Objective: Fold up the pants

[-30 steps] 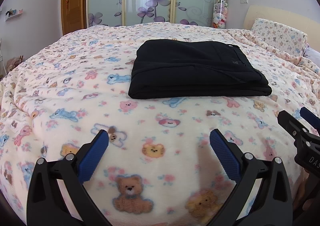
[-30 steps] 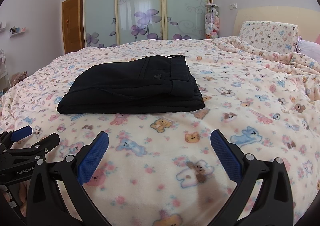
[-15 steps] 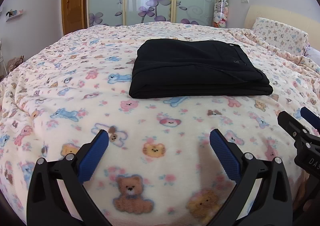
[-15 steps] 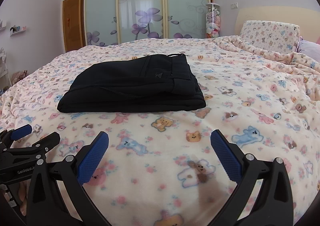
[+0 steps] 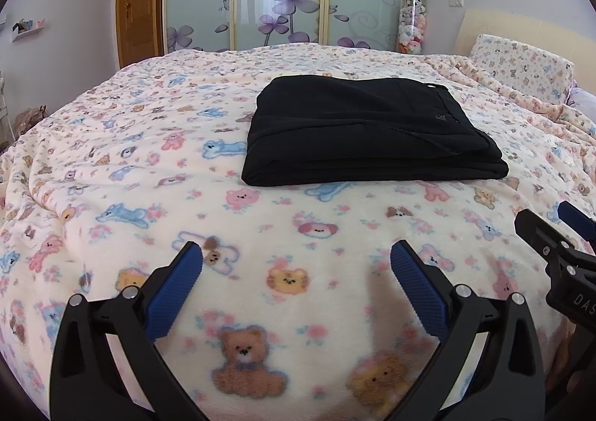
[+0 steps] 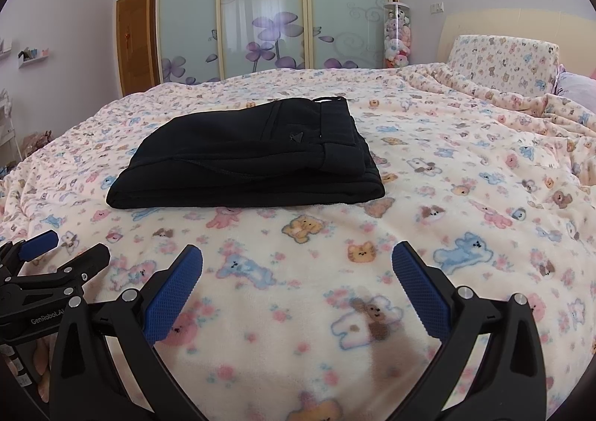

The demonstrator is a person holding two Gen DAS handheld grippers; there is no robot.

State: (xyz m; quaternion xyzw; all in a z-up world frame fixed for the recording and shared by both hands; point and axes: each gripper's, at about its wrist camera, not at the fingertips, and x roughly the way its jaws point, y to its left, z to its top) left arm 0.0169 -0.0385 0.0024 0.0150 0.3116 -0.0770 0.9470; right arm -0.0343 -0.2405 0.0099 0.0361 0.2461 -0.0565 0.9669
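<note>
Left gripper [image 5: 296, 264]: sitting at the bottom of the left wrist view, blue-padded fingers [image 5: 174, 287] spread wide apart, gripping nothing, hovering over the blanket.
Right gripper [image 6: 297, 265]: filling the bottom of the right wrist view, its jaws likewise standing wide apart and empty.
Cross views: the right gripper is poking in at the right edge of the left view, while the left gripper is showing at the lower left of the right view.
Writing: "GenRobot.A…" is reading white on the left gripper's body in the right view; the left view is showing only "DAS" on the right gripper.
Blanket [image 5: 111, 167]: cream fleece printed with bears and animals, covering the bed.
Pants [image 5: 368, 130]: black, lying folded into a flat rectangle in mid-frame, well apart from both grippers; the right view [image 6: 253, 156] is showing the waistband end and a small triangular tag.
Pillow [image 6: 503, 63]: lying at the upper right.
Wardrobe doors [image 6: 272, 7]: frosted, purple-flowered, standing behind the bed.
Clear tube of plush toys [image 5: 411, 24]: standing beside the doors.
</note>
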